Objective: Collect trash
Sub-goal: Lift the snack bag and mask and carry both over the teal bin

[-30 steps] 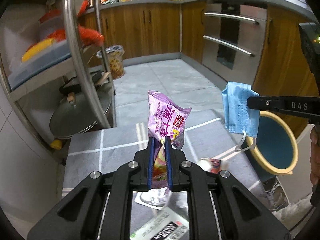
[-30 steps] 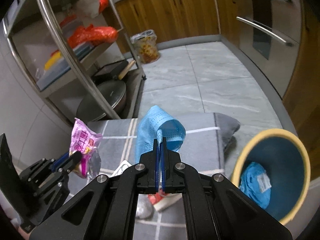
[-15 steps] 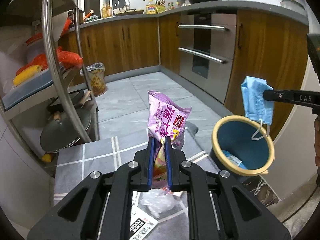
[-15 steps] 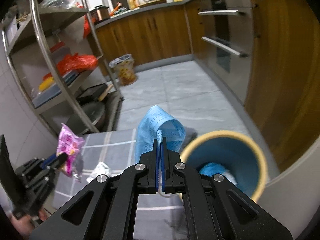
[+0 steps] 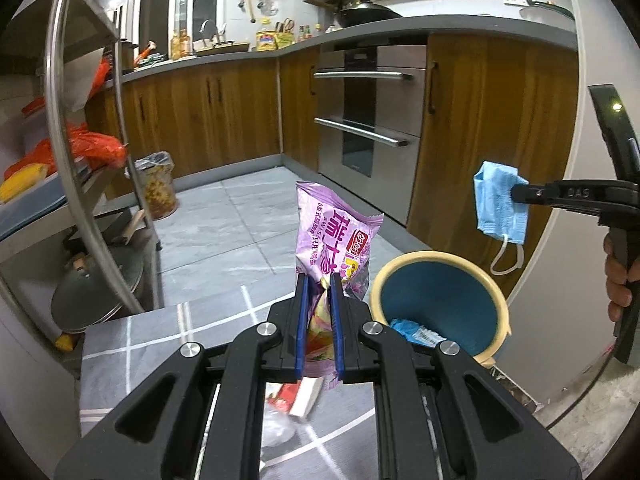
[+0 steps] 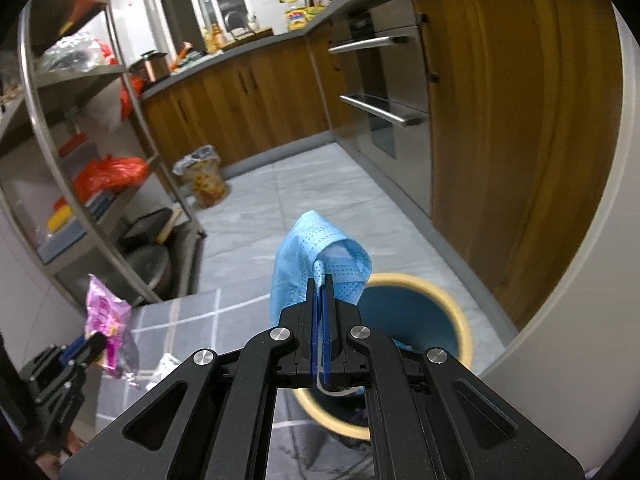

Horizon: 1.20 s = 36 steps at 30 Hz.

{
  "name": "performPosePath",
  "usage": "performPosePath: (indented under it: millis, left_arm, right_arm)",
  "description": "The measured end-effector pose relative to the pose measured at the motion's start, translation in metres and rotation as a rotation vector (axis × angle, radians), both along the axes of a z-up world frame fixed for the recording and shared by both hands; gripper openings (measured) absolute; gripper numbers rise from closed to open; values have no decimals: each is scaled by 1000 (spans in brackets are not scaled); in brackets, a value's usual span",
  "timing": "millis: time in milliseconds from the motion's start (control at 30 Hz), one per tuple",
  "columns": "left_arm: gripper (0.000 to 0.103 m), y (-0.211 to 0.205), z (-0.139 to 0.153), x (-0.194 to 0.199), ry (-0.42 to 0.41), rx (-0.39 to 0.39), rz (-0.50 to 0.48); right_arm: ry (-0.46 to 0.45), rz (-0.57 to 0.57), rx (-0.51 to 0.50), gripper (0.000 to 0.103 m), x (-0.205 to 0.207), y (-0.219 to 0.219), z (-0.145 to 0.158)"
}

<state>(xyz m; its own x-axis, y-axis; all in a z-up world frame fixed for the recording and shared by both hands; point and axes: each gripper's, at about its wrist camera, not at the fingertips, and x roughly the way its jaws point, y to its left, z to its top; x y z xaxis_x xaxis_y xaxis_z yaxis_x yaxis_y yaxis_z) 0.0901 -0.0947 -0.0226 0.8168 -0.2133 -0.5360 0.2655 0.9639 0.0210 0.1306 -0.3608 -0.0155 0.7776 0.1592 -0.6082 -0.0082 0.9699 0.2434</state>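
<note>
Grey cloth with white grid lines (image 5: 132, 344) over counter; crumpled clear plastic (image 5: 276, 426) and red-white wrapper (image 5: 298, 394) on it. Yellow-rimmed blue bin (image 5: 440, 264) just beside edge.

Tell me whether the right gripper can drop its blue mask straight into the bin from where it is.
Probably yes. The right gripper is shut on the blue mask roughly over the bin, whose open mouth has nothing across it. The left gripper and its purple wrapper stay well aside.
</note>
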Motion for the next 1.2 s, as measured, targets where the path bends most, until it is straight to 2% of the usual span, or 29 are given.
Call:
performPosePath:
  millis: [200,400,933,1200]
  left_arm:
    - [10,-15,-2,7,-2,-20,-34]
    - [10,-40,-7,18,3,-28,-80]
    - [10,-106,-38,51,57,-28,-173]
    - [10,-136,-68,64,135,-2,-230]
  right_arm:
    - [-29,-16,-78,3,3,-9,2]
    - [3,-25,-81,3,10,-27,-6]
    - [193,-54,-2,3,39,-59,-52]
    - [347,-44,-60,3,61,-54,-85]
